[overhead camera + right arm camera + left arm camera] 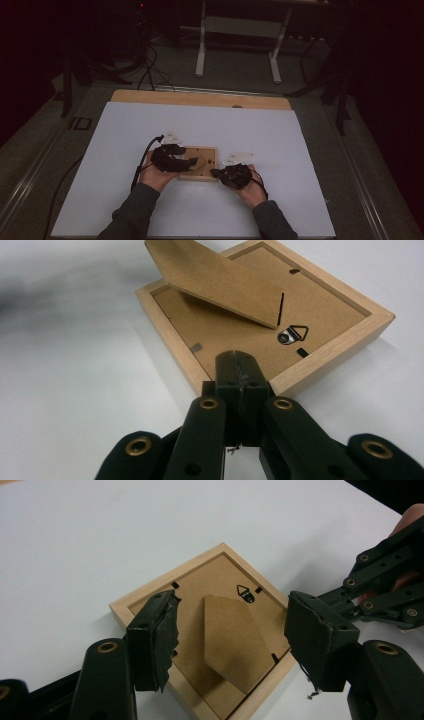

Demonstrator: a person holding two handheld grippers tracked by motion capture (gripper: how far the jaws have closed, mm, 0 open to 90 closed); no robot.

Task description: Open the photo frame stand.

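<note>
A light wooden picture frame lies face down on the white table. Its brown back panel carries a metal hanger and an easel stand that is lifted at an angle. My left gripper hovers open over the frame, and the stand lies between its jaws without touching the pads. My right gripper is shut on nothing, its tips over the frame's near corner rim; I cannot tell whether they touch it. From above, the left gripper and right gripper flank the frame.
The white tabletop spreads wide on every side of the frame, with a wooden strip along its far edge. Beyond it stand the legs of a white desk, with cables on the dark floor. Both forearms enter from the bottom edge.
</note>
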